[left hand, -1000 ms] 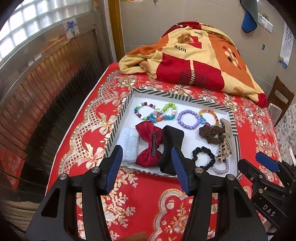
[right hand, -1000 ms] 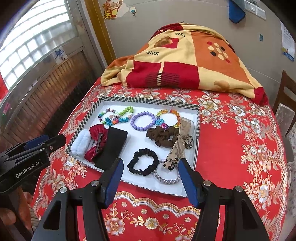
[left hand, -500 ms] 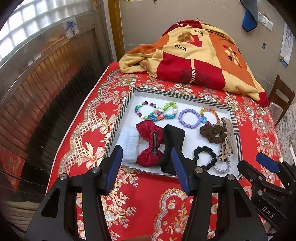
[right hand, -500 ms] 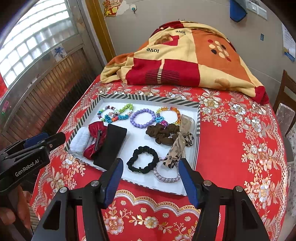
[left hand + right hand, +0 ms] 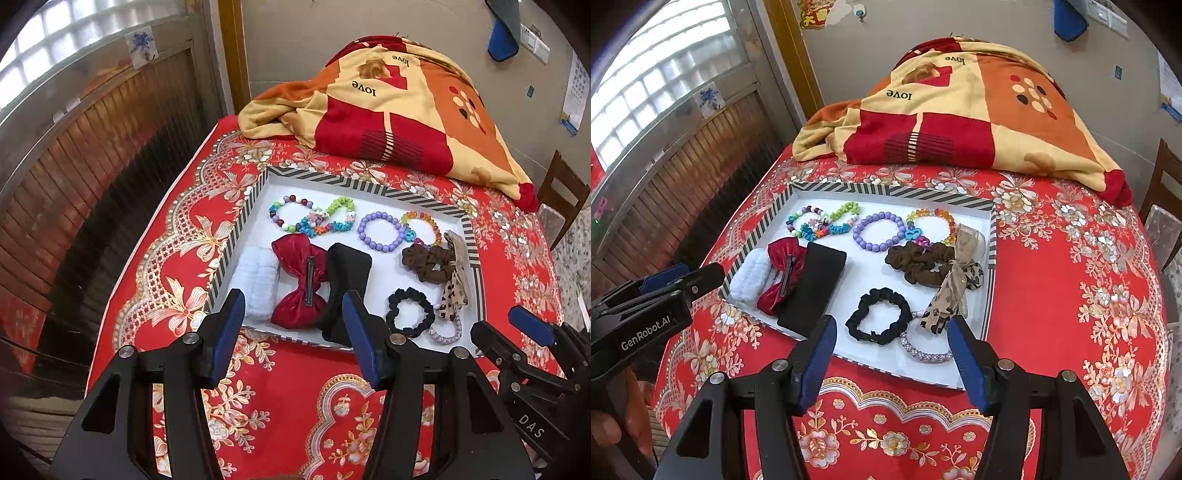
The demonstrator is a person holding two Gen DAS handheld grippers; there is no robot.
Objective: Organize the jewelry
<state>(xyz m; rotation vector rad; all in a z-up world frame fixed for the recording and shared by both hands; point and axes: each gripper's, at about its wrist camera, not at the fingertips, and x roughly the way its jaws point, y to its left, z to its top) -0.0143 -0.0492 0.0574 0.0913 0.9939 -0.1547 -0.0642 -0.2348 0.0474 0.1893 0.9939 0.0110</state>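
Observation:
A white tray with a striped rim [image 5: 236, 251] [image 5: 991, 243] lies on the red flowered tablecloth. It holds bead bracelets [image 5: 380, 232] [image 5: 879, 230] along the far side, a red bow clip [image 5: 299, 277] [image 5: 785, 271], a black pad [image 5: 347, 273] [image 5: 816, 284], a white fluffy band [image 5: 256, 280], brown scrunchie [image 5: 918, 264], black scrunchie [image 5: 410, 312] [image 5: 879, 315], leopard ribbon [image 5: 955, 288] and a sparkly hair tie [image 5: 923, 350]. My left gripper [image 5: 293, 310] is open and empty above the tray's near edge. My right gripper [image 5: 892, 339] is open and empty over the black scrunchie and hair tie.
A folded red, orange and yellow blanket [image 5: 388, 110] [image 5: 960, 107] sits on the table behind the tray. A wooden panel wall and window stand to the left. A chair [image 5: 561, 192] is at the right. Each gripper shows at the other view's edge.
Both grippers have drifted slightly back from the tray; nothing in the tray has moved and both stay open.

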